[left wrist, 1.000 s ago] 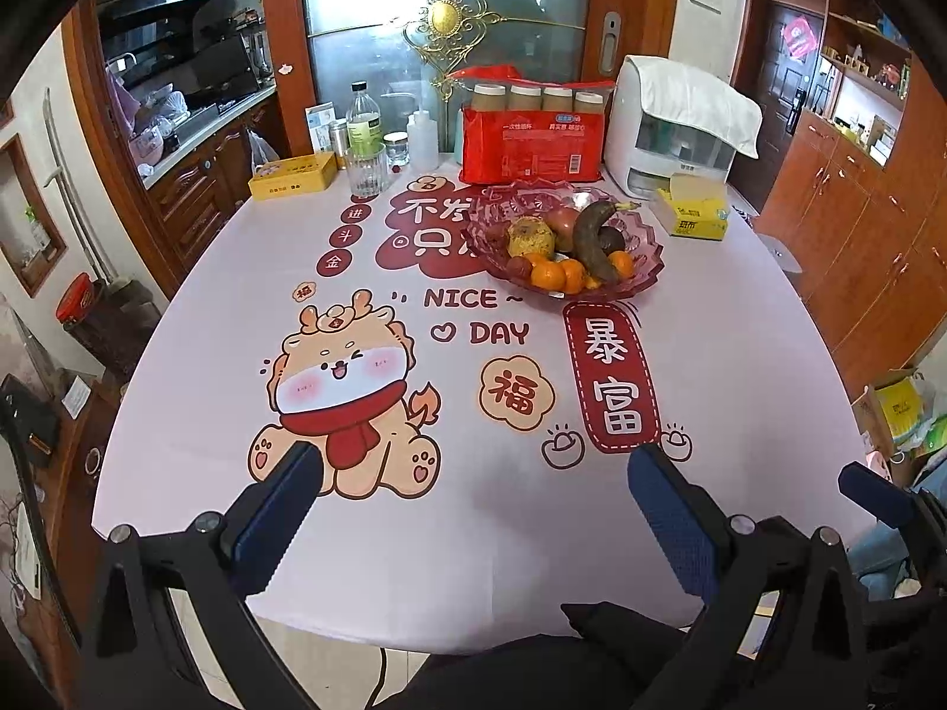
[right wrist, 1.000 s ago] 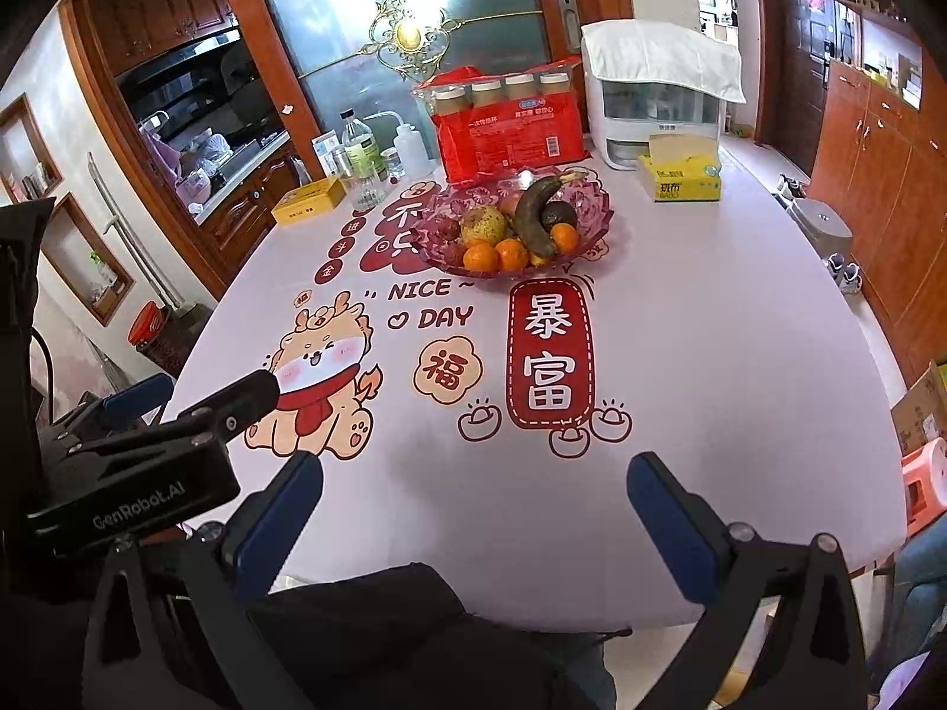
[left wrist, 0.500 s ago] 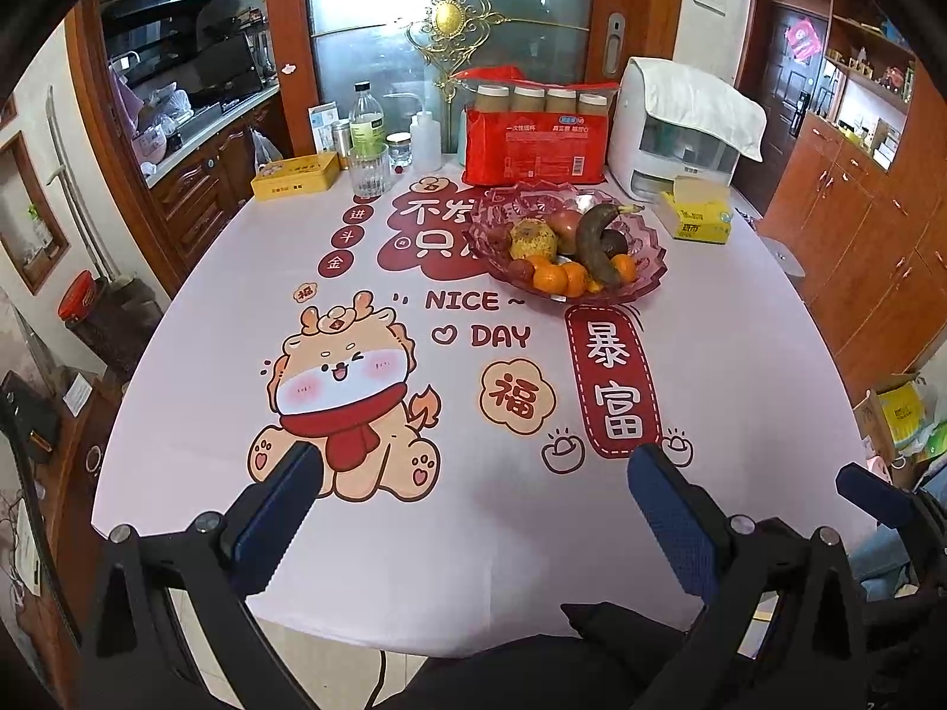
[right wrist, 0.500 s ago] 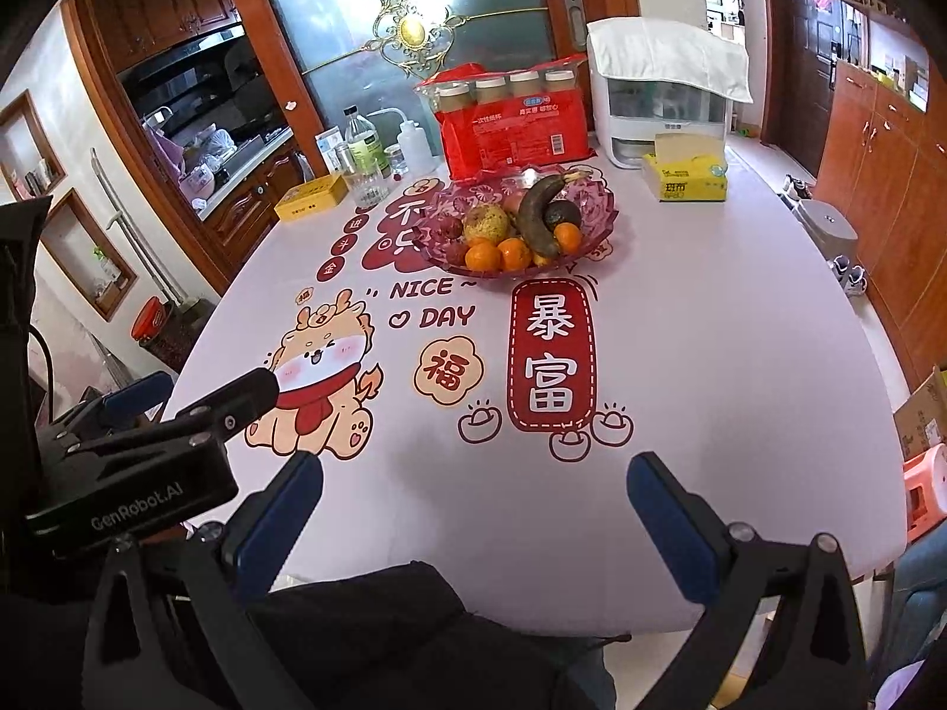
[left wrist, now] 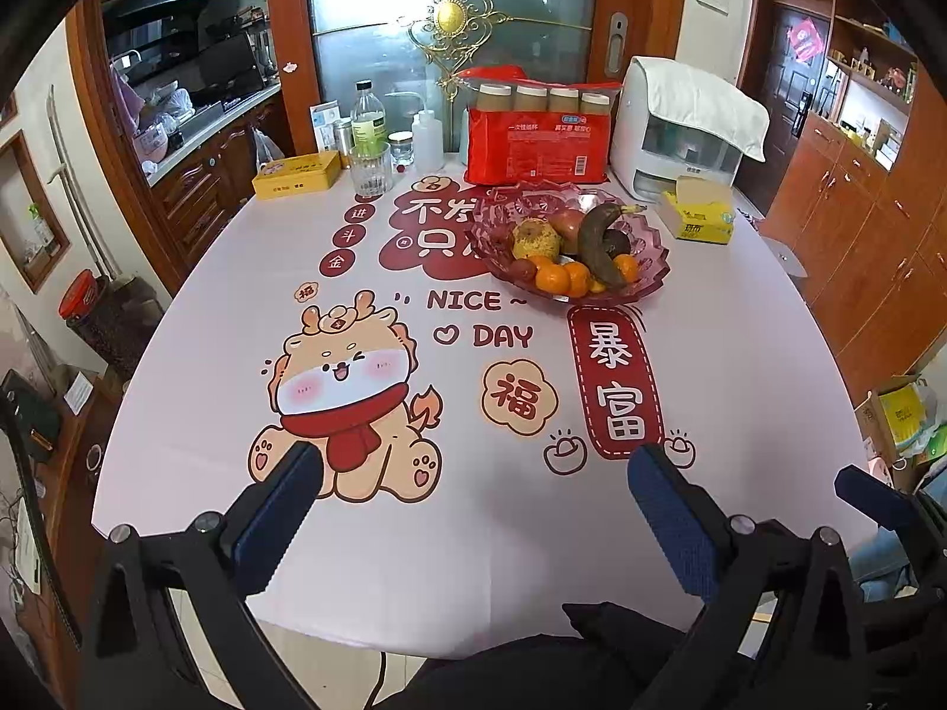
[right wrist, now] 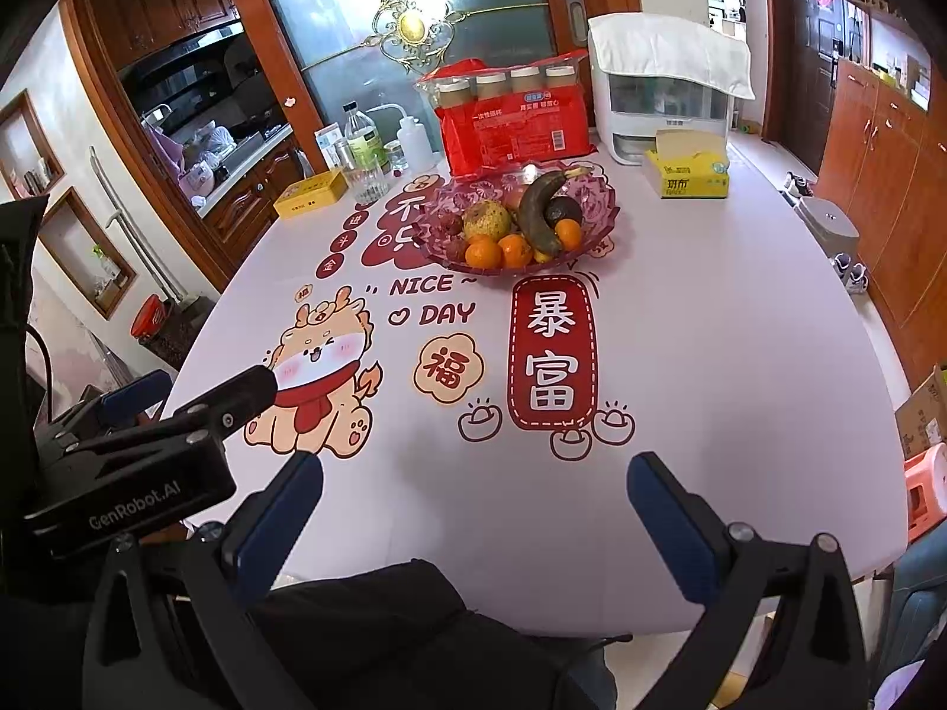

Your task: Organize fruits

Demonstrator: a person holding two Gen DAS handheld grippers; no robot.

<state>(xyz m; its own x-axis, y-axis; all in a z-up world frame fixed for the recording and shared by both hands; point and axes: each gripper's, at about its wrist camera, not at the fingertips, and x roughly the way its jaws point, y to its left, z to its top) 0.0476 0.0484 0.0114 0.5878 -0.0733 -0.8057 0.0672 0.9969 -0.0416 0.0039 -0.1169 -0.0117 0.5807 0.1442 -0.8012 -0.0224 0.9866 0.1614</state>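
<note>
Almost nothing has been moved lately: the fruits [left wrist: 571,248] are seemingly all kept in the bowl [left wrist: 648,272], both grippers [left wrist: 473,509] [right wrist: 473,509] held wide open, empty.

Far ahead of the tongs, at the table's back edge, stand a red pack of paper cups [left wrist: 538,139], a glass tumbler [left wrist: 370,170], a yellow tin box [left wrist: 296,174] to the left and a yellow tissue box [left wrist: 697,216] to the right.

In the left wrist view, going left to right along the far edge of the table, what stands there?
Yellow tin → drinking glass → white squeeze bottle → red pack of paper cups → white appliance with a cloth on top → yellow tissue pack.
</note>
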